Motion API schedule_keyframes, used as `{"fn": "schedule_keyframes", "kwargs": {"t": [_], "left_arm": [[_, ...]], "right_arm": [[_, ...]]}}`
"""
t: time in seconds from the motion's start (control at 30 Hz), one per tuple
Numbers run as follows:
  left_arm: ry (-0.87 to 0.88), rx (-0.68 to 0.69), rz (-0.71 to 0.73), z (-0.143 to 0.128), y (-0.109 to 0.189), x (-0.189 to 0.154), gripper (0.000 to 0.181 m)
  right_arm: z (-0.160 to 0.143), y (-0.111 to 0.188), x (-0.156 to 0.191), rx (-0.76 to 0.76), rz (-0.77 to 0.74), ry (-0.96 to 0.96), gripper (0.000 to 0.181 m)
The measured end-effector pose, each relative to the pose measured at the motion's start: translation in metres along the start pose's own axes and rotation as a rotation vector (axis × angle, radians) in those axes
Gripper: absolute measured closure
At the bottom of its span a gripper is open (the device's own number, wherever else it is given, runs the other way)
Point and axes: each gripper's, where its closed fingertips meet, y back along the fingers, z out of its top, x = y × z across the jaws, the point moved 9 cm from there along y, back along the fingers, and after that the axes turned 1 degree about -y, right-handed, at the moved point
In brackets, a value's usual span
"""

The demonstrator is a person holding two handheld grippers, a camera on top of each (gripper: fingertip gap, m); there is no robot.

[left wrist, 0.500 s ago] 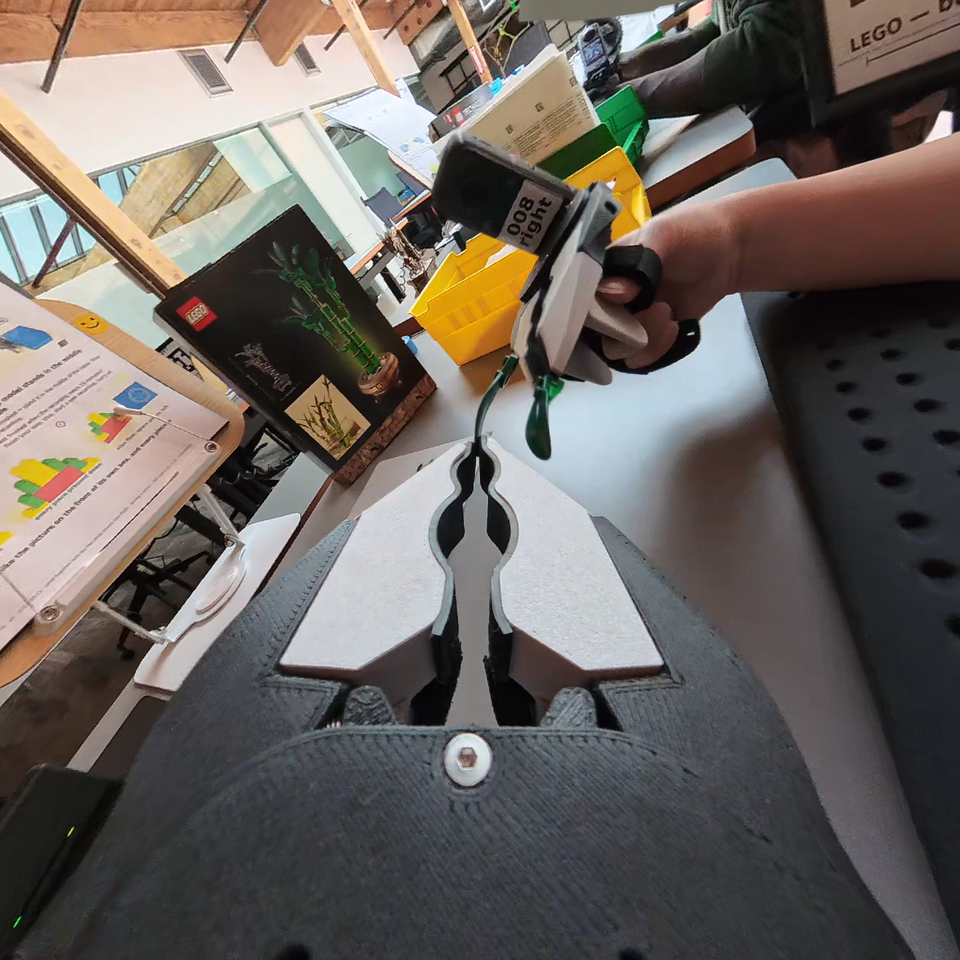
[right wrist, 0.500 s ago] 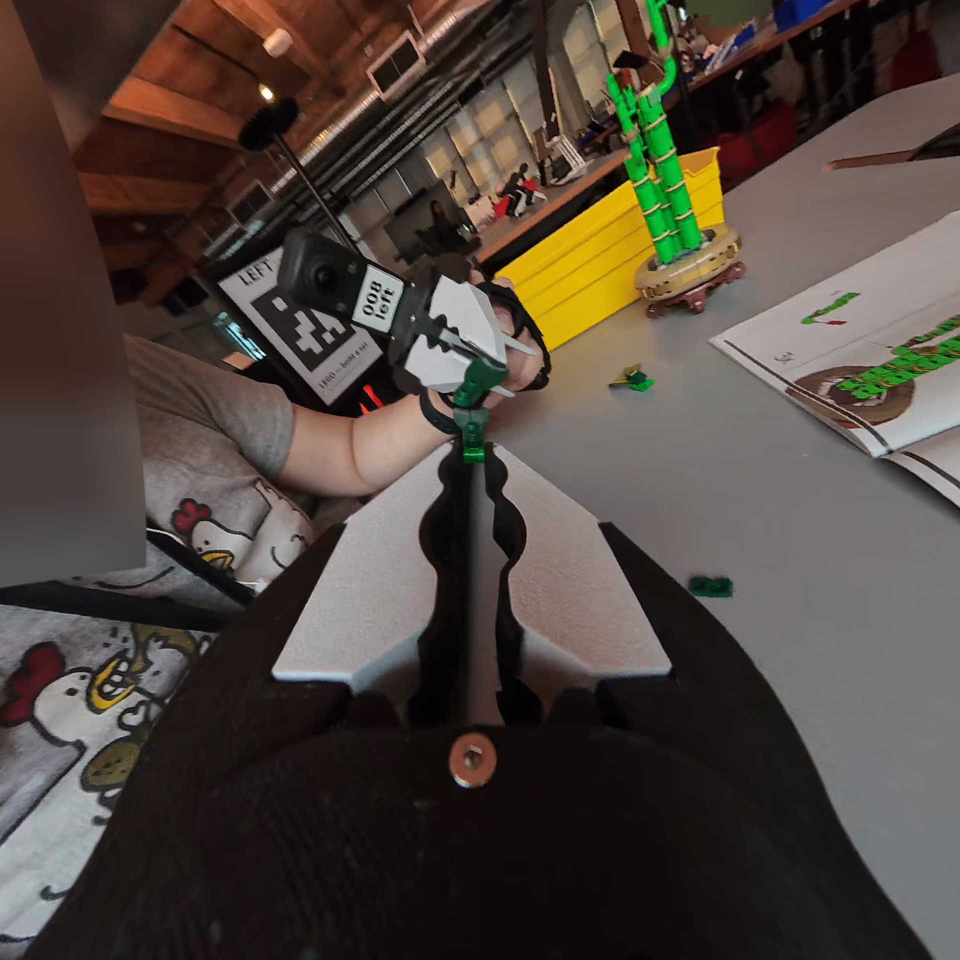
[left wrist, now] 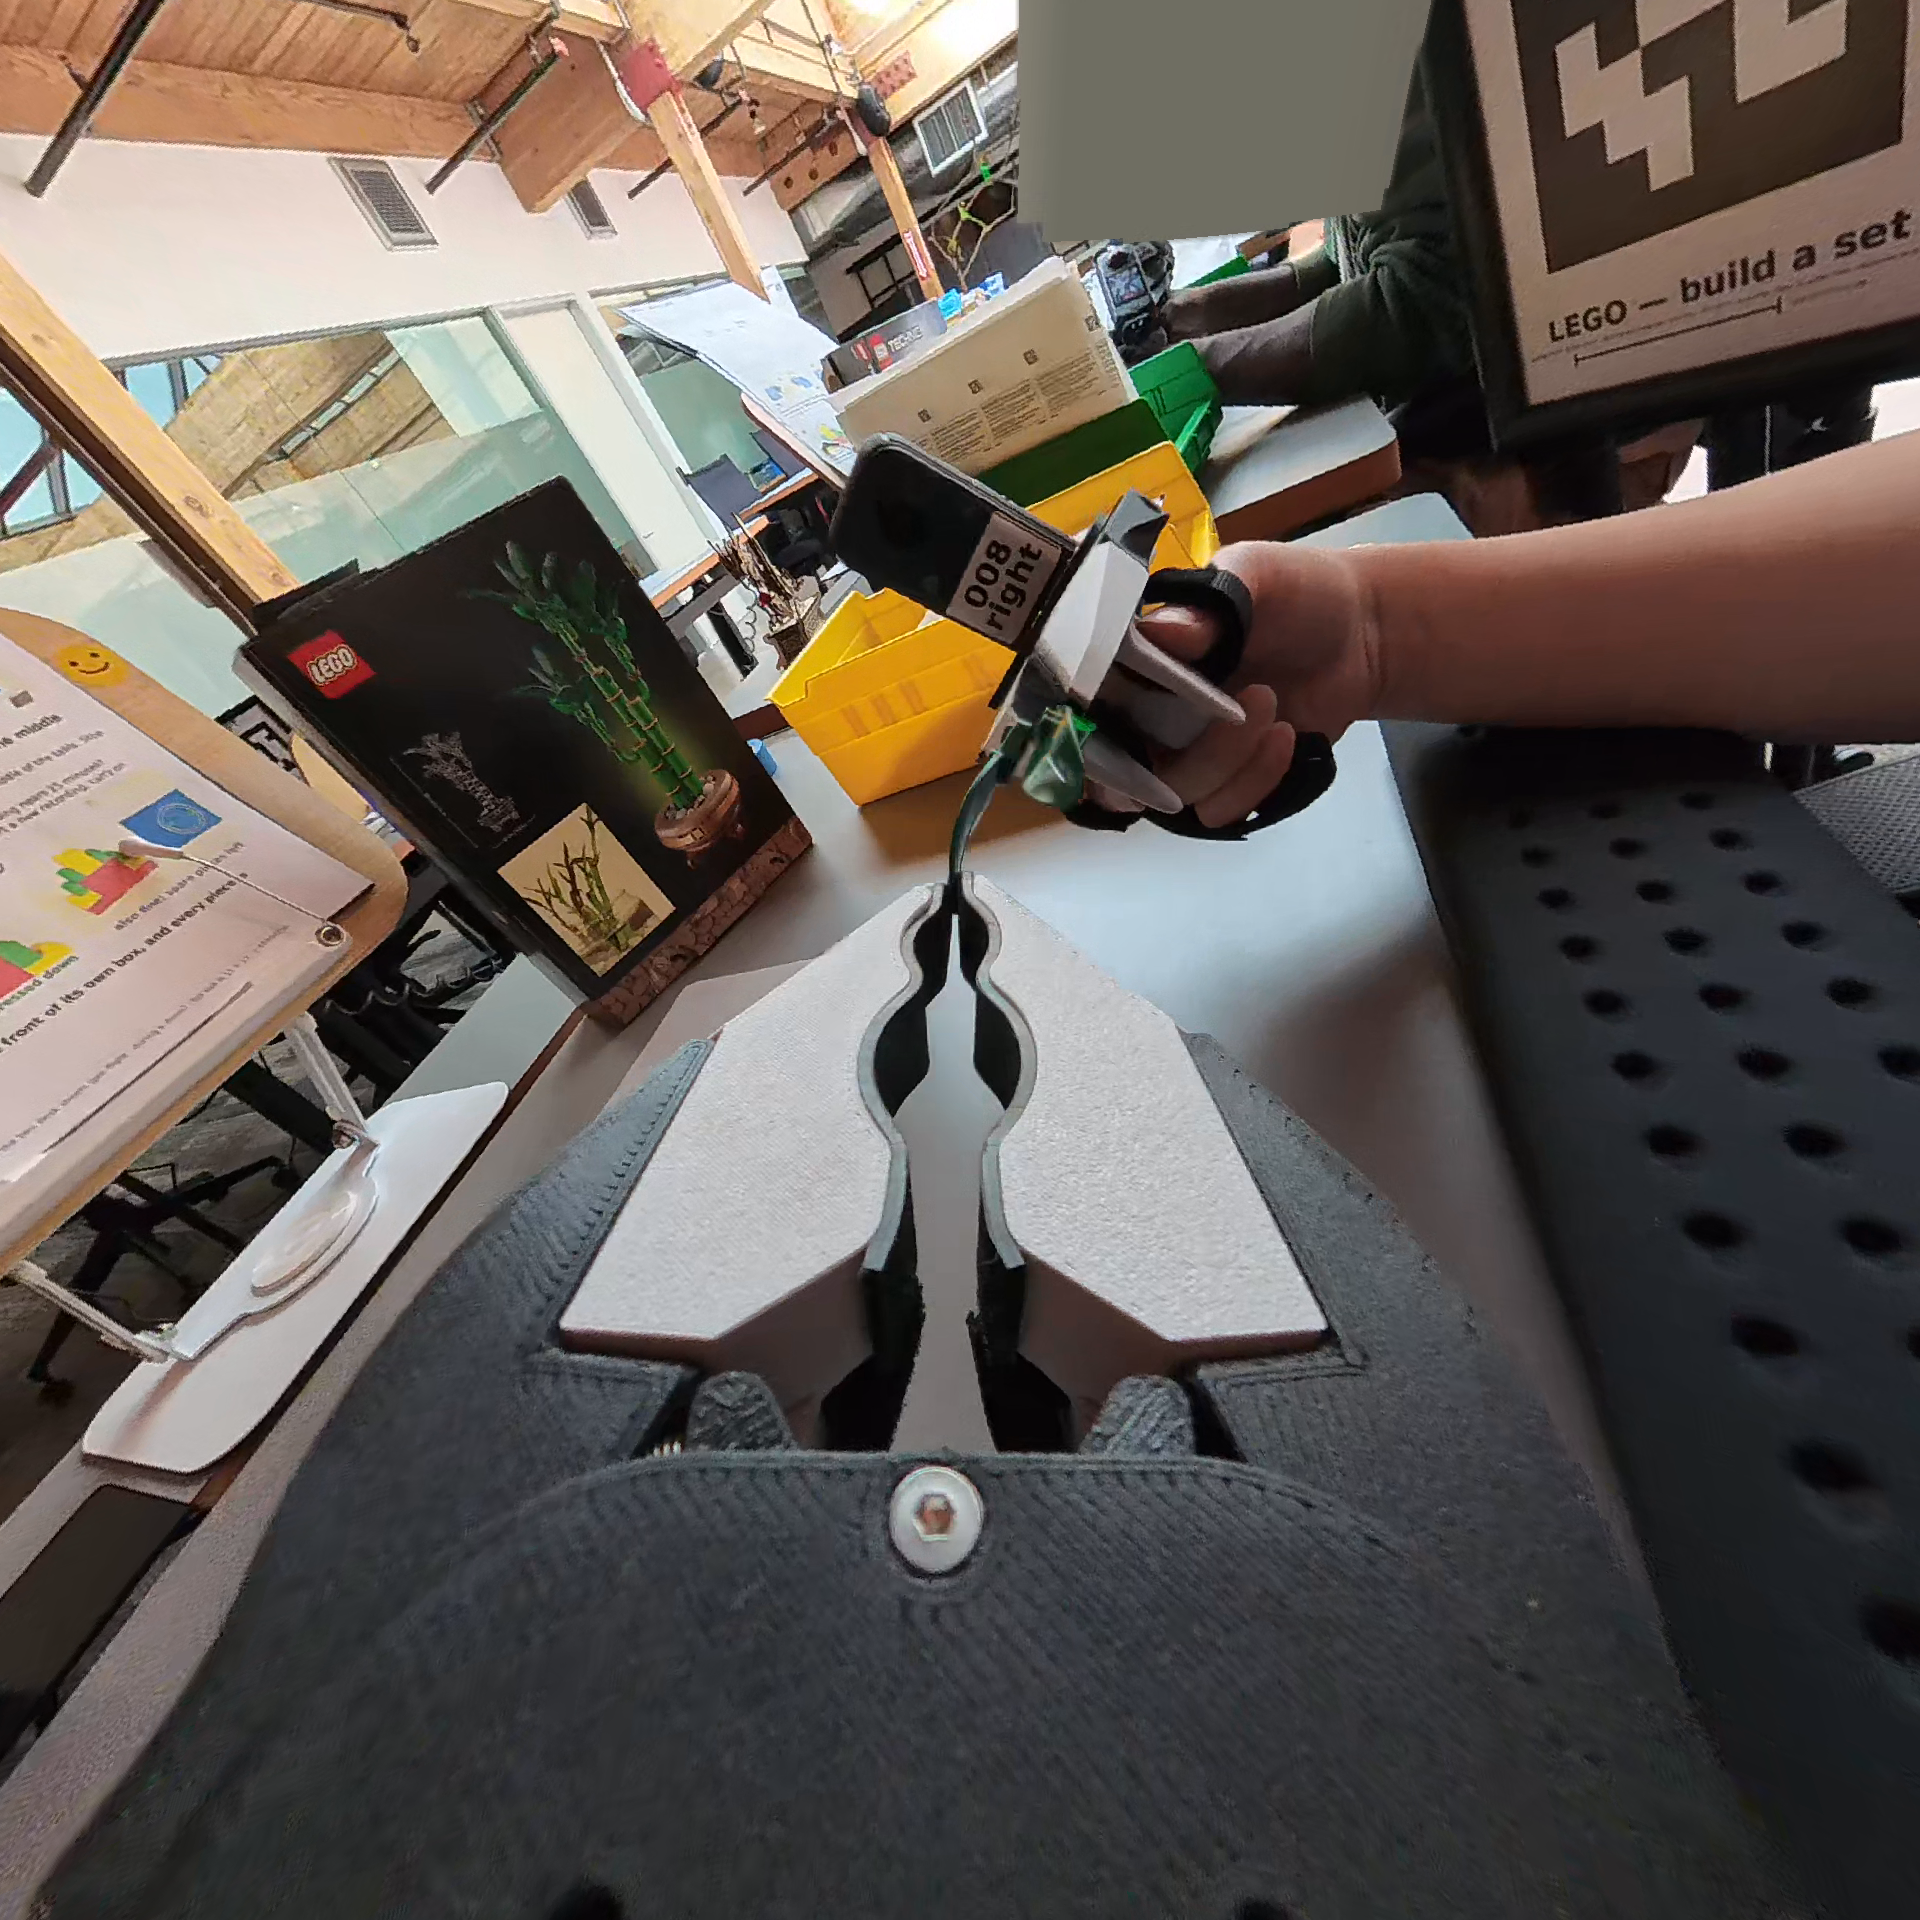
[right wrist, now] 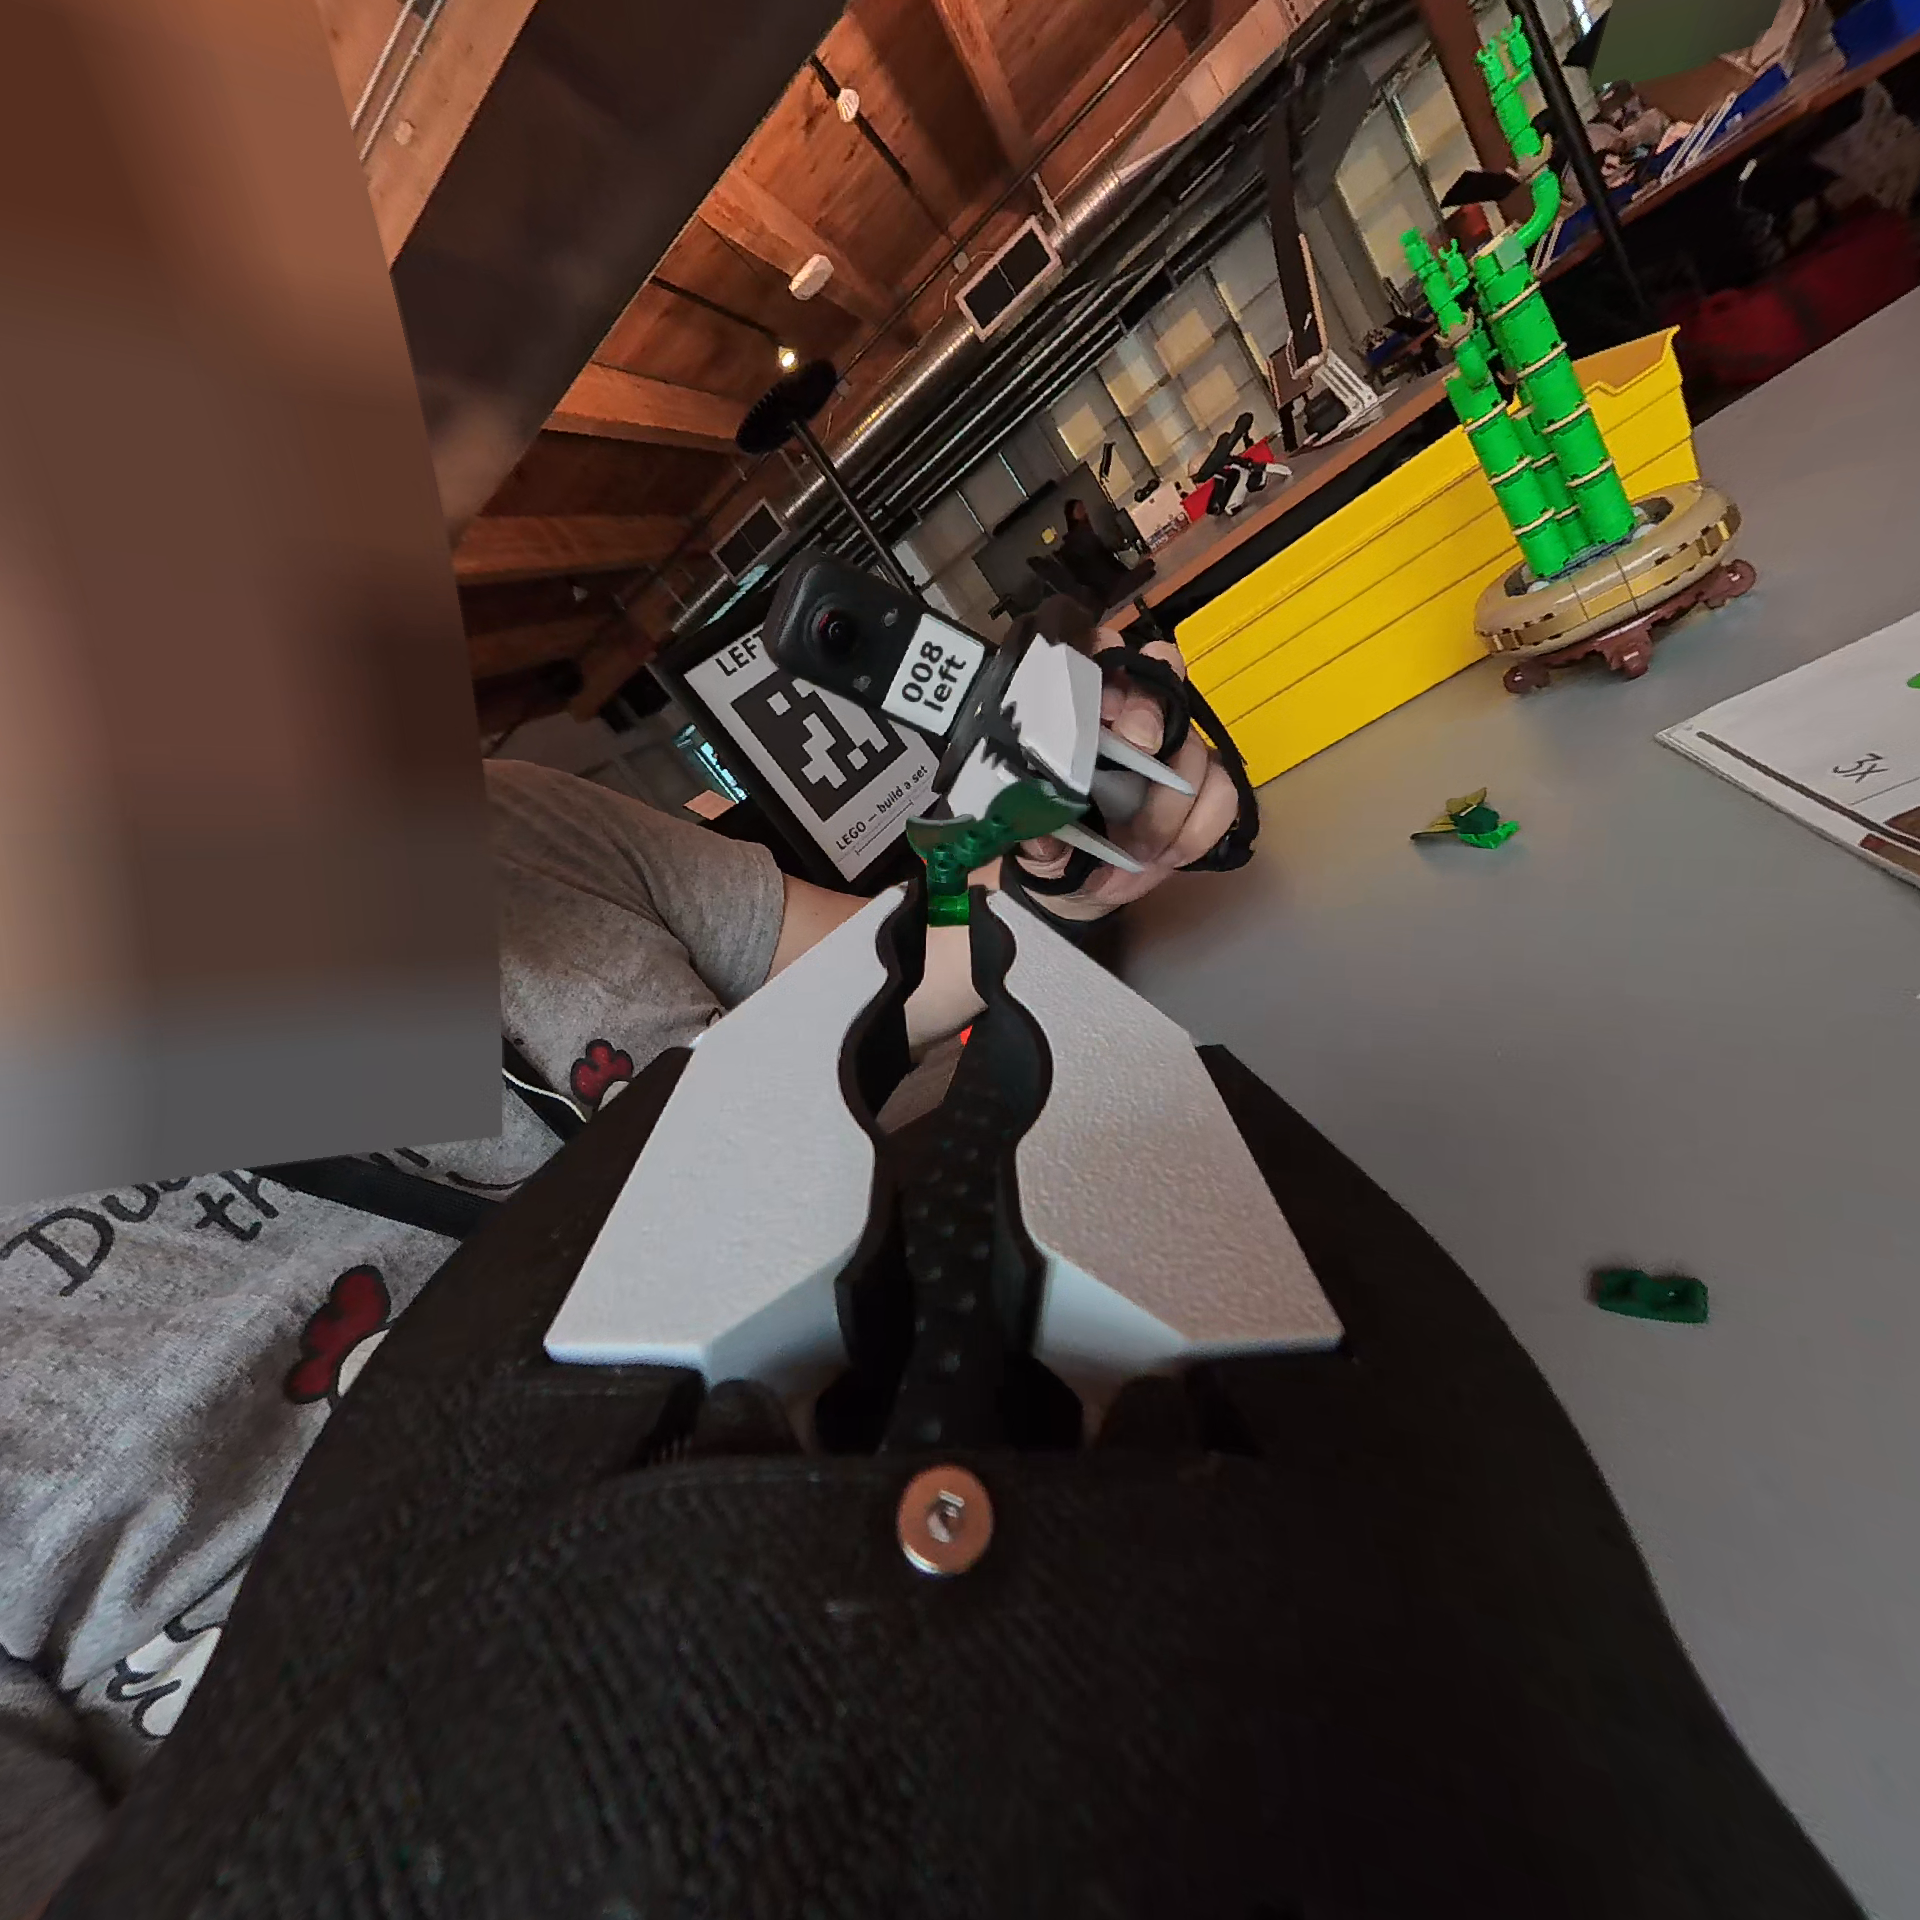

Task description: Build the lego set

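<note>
My left gripper [left wrist: 951,894] is shut on the thin end of a dark green leaf piece [left wrist: 968,821]. The leaf runs up to my right gripper [left wrist: 1039,753], held in a hand above the grey table [left wrist: 1226,935]. In the right wrist view my right gripper [right wrist: 945,906] is shut on a small bright green piece [right wrist: 948,912]. It touches the leaf [right wrist: 997,816] held in my left gripper [right wrist: 977,826]. The two pieces meet in the air between the grippers. The green bamboo model [right wrist: 1538,457] stands on its round base at the far right of the table.
A yellow bin [right wrist: 1351,592] stands behind the model, and an open instruction booklet [right wrist: 1808,748] lies at the right. Loose green pieces [right wrist: 1465,826] [right wrist: 1652,1296] lie on the table. The black set box [left wrist: 540,748], another yellow bin [left wrist: 904,686] and a sign board [left wrist: 156,852] stand on the left. About 5 cm separates my left fingertips from my right. The left tips stand about 35 cm off the green bamboo model [right wrist: 1538,457].
Both grippers have tilted while holding their pieces together. In the right wrist view the leaf now lies flatter across my left gripper's tips. The bamboo model sits farther right in that view.
</note>
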Motion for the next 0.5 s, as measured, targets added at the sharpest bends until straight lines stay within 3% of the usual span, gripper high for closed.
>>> {"fn": "schedule_keyframes", "kwargs": {"t": [0.5], "left_arm": [[-0.012,-0.061,-0.056,0.0038,0.0027,-0.0045,0.181]], "right_arm": [[-0.0009,-0.0036,-0.0007,-0.012,0.051,-0.034,0.175]]}}
